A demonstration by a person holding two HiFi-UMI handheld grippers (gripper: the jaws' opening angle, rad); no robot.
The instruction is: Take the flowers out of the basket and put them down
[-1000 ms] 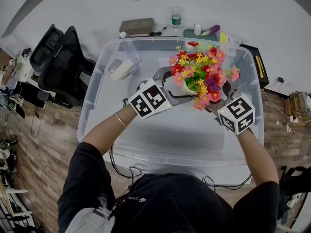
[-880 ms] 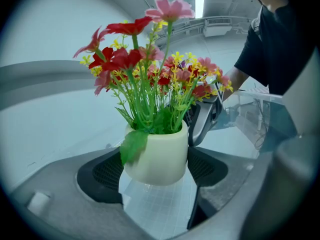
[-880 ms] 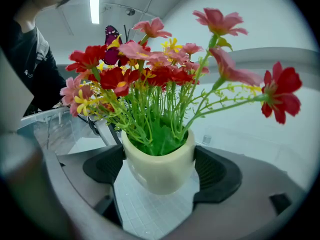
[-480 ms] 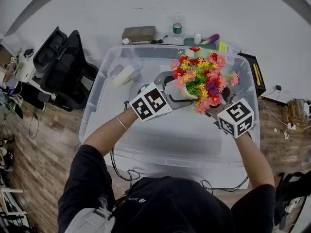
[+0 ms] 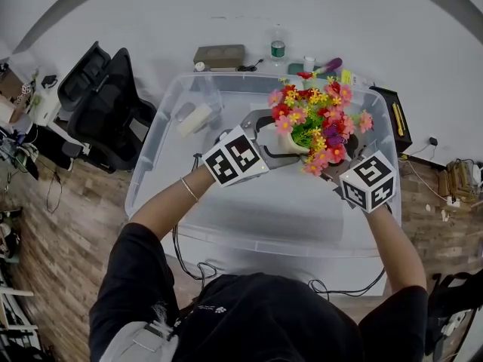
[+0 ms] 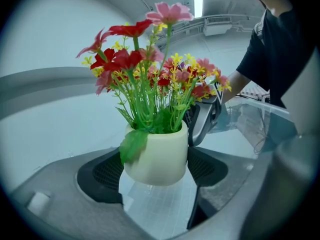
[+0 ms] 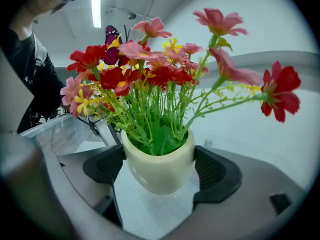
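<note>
Both pairs of jaws are pinching the same cream pot [image 6: 157,159]: left gripper [image 6: 155,165] squeezes its sides, and right gripper [image 7: 160,170] does too from the opposite side. Flowers [image 5: 313,123] stick up from it, within the clear tub [image 5: 226,225], far right part.

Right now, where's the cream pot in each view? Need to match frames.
Head view: cream pot upper centre-right, mostly under the flowers.
Left gripper view: low centre, between the jaws.
Right gripper view: low centre, between the jaws.
Shared landmark: the flowers rising from it, seen in all three.
</note>
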